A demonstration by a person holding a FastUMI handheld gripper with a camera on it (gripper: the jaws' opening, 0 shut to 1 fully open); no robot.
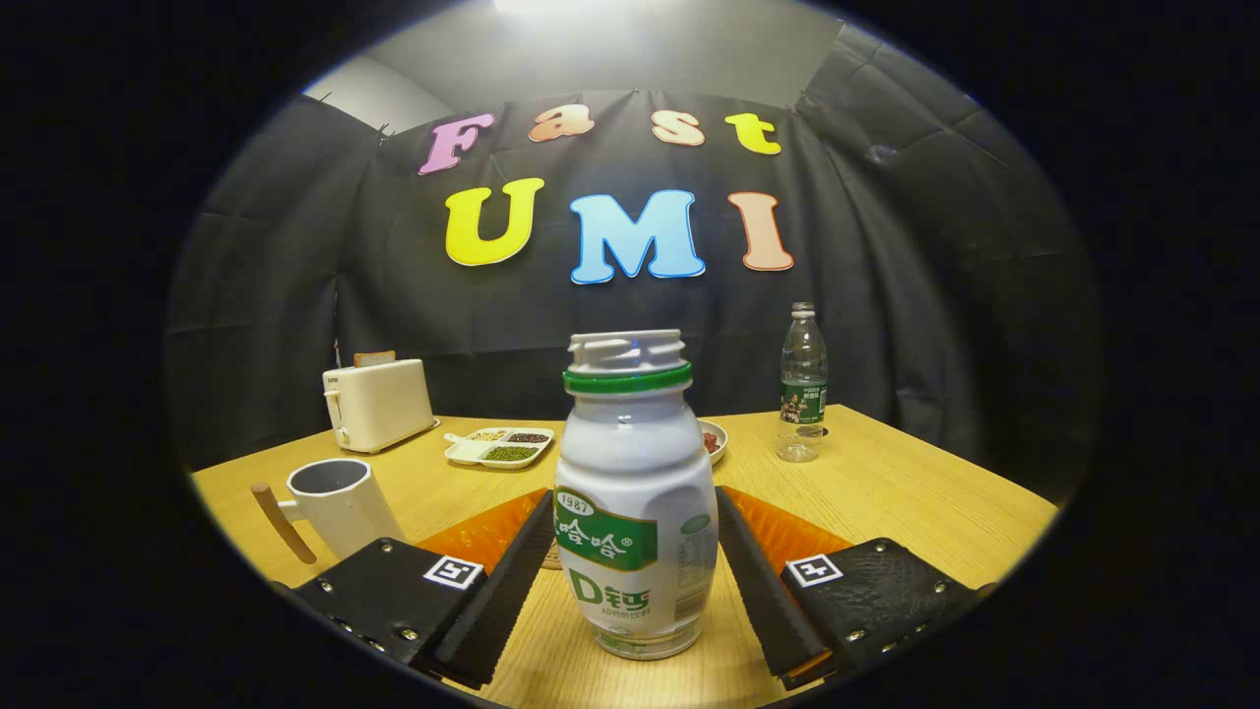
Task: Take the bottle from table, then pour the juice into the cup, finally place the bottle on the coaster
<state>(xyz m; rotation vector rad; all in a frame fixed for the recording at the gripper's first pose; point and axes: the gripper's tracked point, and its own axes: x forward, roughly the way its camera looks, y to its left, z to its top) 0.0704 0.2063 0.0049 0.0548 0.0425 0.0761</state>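
A white drink bottle [635, 512] with a green label and green neck ring stands upright between my fingers, its cap off and its threaded mouth open. My gripper [633, 492] is shut on the bottle, one pad against each side of its body. Its base looks level with the wooden table [906, 492]; I cannot tell whether it rests there. An orange coaster [787, 532] lies flat just beyond the fingers, partly hidden by them and by the bottle. A white cup [340, 502] with a wooden handle stands to the left of the left finger, grey inside.
A white toaster [379, 404] stands at the back left. Beside it lies a divided dish of beans [497, 446]. A small plate [715, 440] peeks out behind the bottle. A clear water bottle [802, 384] stands at the back right.
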